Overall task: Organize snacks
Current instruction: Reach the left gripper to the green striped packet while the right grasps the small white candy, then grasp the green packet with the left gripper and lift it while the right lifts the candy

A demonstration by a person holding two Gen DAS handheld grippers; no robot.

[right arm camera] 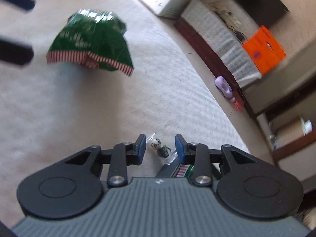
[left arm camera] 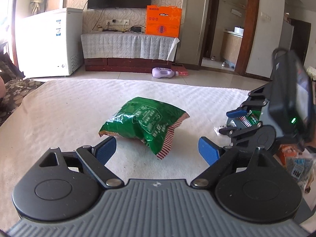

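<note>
The left gripper [left arm camera: 156, 150], jaws wide and empty, faces a green snack bag [left arm camera: 144, 124] lying at twelve o'clock on the white cover [left arm camera: 69, 108]. At two o'clock, the right gripper [right arm camera: 160, 147], part-open, straddles a small clear-wrapped snack [right arm camera: 161, 148] without gripping. The slick, puffed bag could squirt free of a shallow pinch.

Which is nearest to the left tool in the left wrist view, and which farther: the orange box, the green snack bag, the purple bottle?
From the left tool:
1. Green snack bag, just ahead on the white cloth.
2. Purple bottle, lying on the floor beyond the cloth.
3. Orange box, on the cabinet at the far wall.
</note>
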